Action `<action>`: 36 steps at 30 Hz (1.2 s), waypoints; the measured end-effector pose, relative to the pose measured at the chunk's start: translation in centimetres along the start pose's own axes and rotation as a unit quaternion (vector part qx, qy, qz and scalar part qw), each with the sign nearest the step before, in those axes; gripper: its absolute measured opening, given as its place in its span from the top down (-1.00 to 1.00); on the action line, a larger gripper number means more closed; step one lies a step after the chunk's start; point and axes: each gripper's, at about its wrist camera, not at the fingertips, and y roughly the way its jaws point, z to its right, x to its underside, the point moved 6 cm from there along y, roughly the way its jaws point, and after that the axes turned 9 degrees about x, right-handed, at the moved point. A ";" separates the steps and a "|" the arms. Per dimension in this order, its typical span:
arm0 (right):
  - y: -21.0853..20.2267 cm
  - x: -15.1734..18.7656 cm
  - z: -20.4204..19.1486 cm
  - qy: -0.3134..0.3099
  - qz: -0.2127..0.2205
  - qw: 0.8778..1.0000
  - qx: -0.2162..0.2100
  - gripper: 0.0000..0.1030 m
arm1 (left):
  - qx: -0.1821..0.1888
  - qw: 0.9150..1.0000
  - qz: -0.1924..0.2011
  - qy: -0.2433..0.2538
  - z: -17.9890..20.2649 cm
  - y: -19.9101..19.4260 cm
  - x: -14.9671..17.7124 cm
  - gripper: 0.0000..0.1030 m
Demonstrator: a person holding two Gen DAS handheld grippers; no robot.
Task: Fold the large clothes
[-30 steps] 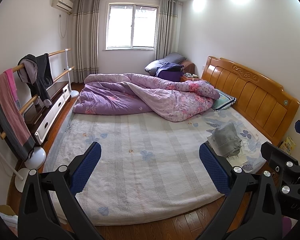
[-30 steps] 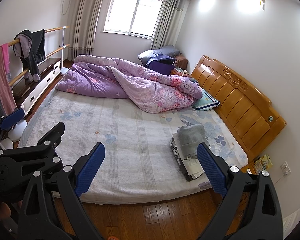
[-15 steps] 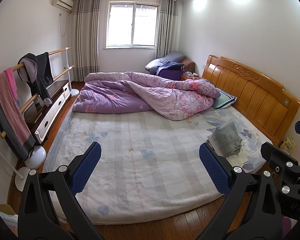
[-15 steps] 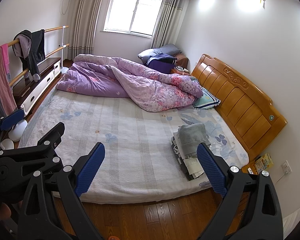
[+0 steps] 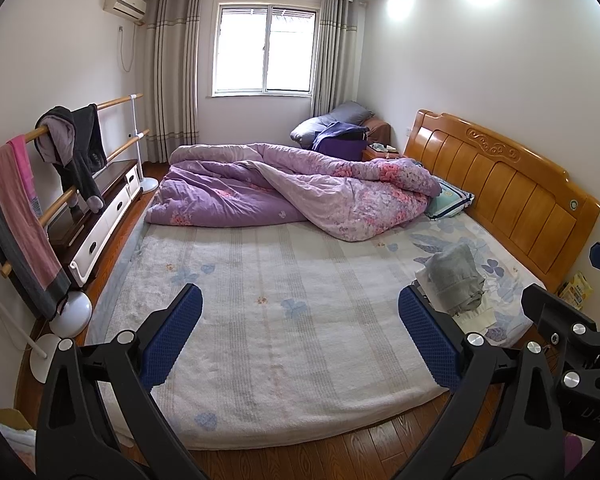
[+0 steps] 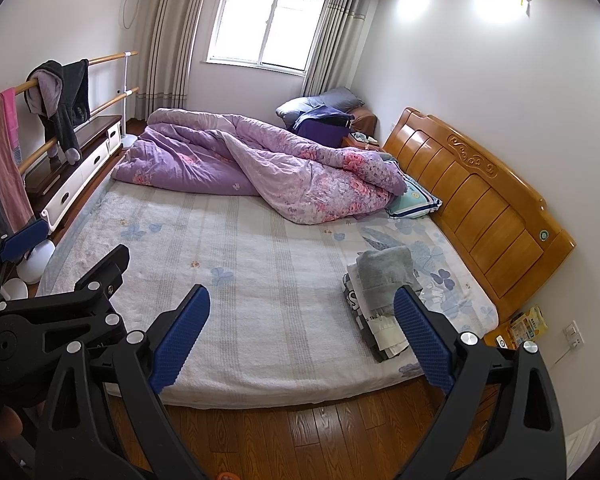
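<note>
A stack of folded clothes with a grey garment on top lies at the bed's near right corner; it also shows in the right wrist view. My left gripper is open and empty, held above the bed's foot edge. My right gripper is open and empty, also above the foot edge, with its right pad in front of the stack. Clothes hang on a wooden rail at the left wall.
A rumpled purple quilt covers the far half of the bed. A wooden headboard stands at the right. A low cabinet and a white fan base stand left of the bed. Wooden floor lies below.
Both views have drifted slightly; the bed sits a little lower in the frames. Both grippers stay open and empty.
</note>
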 end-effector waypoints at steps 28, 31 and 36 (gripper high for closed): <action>0.5 -0.3 0.3 0.001 -0.001 1.000 -0.001 -0.74 | 0.001 1.000 -0.002 0.001 -0.3 0.4 0.0 -0.91; 0.5 -0.3 0.3 0.001 -0.002 1.000 -0.001 -0.74 | 0.001 1.000 -0.003 0.002 -0.6 0.4 0.0 -0.91; 0.5 -0.4 0.3 0.001 -0.001 1.000 -0.001 -0.74 | 0.002 1.000 -0.003 0.001 -0.5 0.5 -0.1 -0.92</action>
